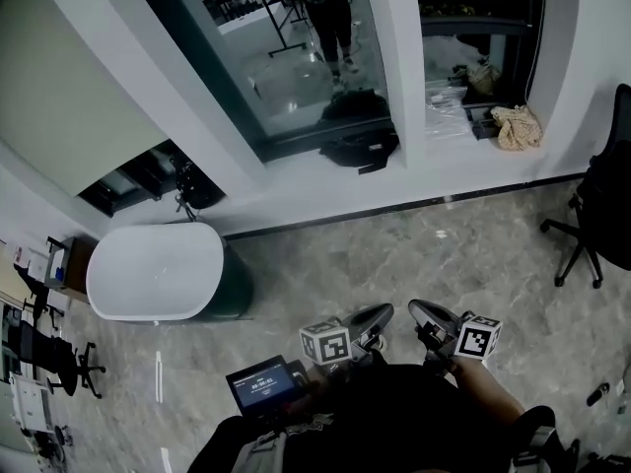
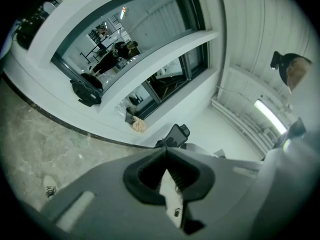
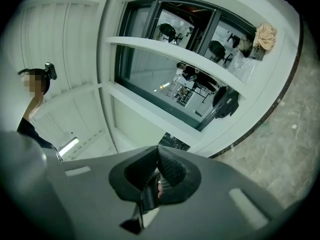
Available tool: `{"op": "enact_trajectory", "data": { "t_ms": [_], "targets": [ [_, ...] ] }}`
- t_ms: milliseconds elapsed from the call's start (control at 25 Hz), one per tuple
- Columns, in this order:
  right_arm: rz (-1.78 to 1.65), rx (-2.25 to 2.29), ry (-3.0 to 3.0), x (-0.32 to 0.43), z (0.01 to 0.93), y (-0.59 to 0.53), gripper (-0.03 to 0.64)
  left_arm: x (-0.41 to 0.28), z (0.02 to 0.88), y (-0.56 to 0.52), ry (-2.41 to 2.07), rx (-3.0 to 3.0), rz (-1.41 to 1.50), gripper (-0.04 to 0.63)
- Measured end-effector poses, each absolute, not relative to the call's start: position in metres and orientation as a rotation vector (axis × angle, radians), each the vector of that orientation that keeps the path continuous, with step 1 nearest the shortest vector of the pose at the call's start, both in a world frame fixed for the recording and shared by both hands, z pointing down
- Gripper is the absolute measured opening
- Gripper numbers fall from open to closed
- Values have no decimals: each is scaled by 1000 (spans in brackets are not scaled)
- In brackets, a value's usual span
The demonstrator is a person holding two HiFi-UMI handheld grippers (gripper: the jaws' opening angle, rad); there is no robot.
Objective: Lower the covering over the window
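A pale green blind (image 1: pixel 79 97) covers most of the far-left window, leaving a dark gap at its bottom. The middle window (image 1: pixel 286 57) and the right window (image 1: pixel 478 8) are bare glass. Both grippers are low in the head view, close to my body and well short of the windows. My left gripper (image 1: pixel 380 313) is shut with nothing in it, its jaws meeting at a point (image 2: pixel 166 149). My right gripper (image 1: pixel 422 310) beside it is shut and empty too (image 3: pixel 157 146). In the right gripper view the blind (image 3: pixel 135 121) shows just ahead.
A black bag (image 1: pixel 360 141) and a beige cloth (image 1: pixel 518 126) lie on the white sill (image 1: pixel 296 180). A white oval table (image 1: pixel 153 269) stands at the left. A black office chair (image 1: pixel 601 215) stands at the right. A small screen (image 1: pixel 261 382) is at my waist.
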State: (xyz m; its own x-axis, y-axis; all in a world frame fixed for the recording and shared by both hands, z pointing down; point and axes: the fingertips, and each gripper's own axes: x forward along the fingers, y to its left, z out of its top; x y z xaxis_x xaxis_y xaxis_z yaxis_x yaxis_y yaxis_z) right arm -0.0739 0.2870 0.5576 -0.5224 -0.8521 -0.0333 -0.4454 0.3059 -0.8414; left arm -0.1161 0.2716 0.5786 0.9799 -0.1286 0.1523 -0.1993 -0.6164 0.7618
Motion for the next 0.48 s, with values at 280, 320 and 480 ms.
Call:
{"op": "enact_trajectory", "data": {
  "t_ms": [280,320,480],
  "targets": [
    [-1043,-1269,2074,-49,549,166,5,-93,567,137,-142,2243,31,3],
    [-1027,-1286,2087,-49,544,148,5,-90,559,121,-119,2264,28,3],
    [-1006,-1327,2124,-54,536,82,6,-90,551,63,-86,2293,-5,3]
  ]
}}
